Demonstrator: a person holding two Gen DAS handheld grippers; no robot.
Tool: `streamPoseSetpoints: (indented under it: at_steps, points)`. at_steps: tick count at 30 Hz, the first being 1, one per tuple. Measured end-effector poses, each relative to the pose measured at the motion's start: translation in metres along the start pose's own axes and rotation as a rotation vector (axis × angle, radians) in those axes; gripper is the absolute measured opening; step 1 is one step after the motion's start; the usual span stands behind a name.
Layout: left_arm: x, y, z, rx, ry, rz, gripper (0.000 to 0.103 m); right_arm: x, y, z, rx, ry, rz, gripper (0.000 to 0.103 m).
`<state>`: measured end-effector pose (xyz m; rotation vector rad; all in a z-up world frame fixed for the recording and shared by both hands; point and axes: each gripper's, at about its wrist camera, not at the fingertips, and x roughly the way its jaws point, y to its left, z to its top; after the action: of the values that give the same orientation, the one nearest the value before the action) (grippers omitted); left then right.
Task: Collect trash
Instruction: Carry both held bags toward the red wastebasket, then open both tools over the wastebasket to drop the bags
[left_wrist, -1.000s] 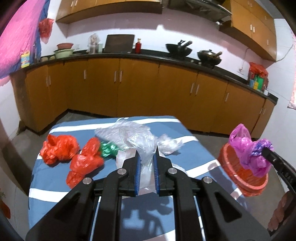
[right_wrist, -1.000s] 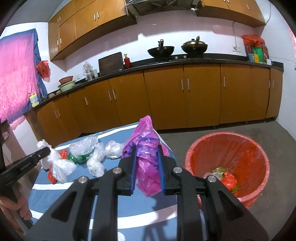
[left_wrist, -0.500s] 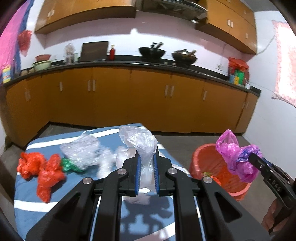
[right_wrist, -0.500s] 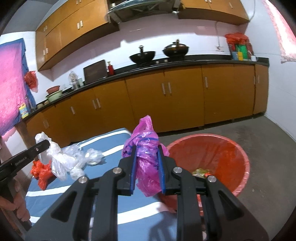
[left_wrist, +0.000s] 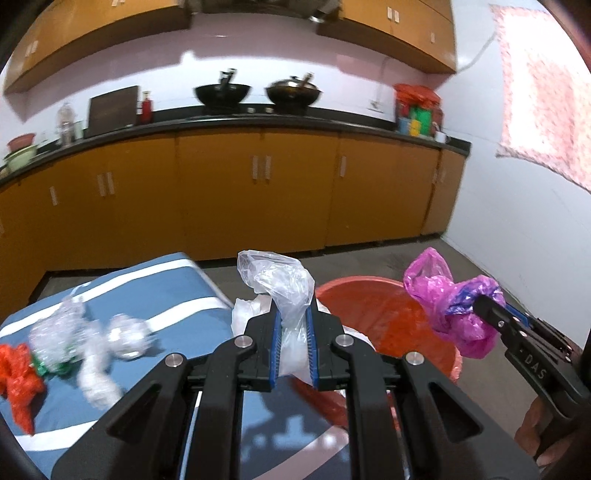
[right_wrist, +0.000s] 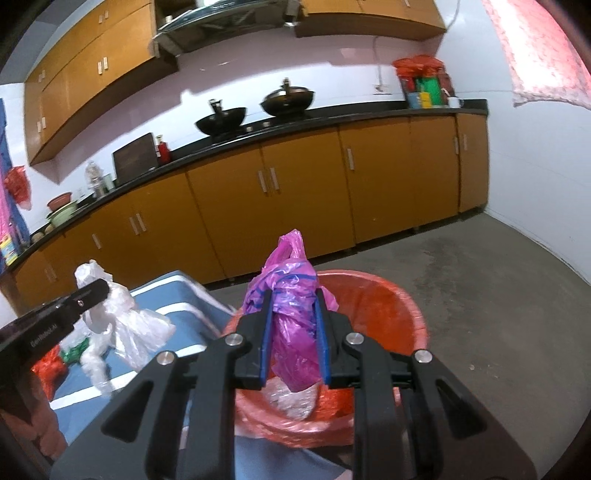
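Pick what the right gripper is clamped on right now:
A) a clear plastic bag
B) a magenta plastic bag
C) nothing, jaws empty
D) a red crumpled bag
B: in the right wrist view the right gripper has its blue pads pressed on a magenta plastic bag above the red bin, while the clear plastic bag sits in the left gripper.

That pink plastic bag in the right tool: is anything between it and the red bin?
Nothing visible. The crumpled pink plastic bag, clamped in the right tool, hangs over the open red plastic bin, with only trash inside below.
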<state>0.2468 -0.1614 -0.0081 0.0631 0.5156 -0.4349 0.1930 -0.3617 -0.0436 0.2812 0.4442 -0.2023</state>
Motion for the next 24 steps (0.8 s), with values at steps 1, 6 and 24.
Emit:
streamPoseSetpoints:
  at_steps: [1,6,24]
  points:
    - [0.006,-0.005,0.0,0.009,0.005,-0.009,0.012,0.003,-0.003,0.001,0.005,0.002,-0.006,0.021]
    - [0.035,-0.024,0.002,0.046,0.036,-0.039,0.012,0.019,-0.025,0.003,0.033,0.014,-0.03,0.021]
    - [0.07,-0.038,-0.01,0.084,0.1,-0.091,0.044,0.047,-0.054,-0.003,0.117,0.053,-0.014,0.038]
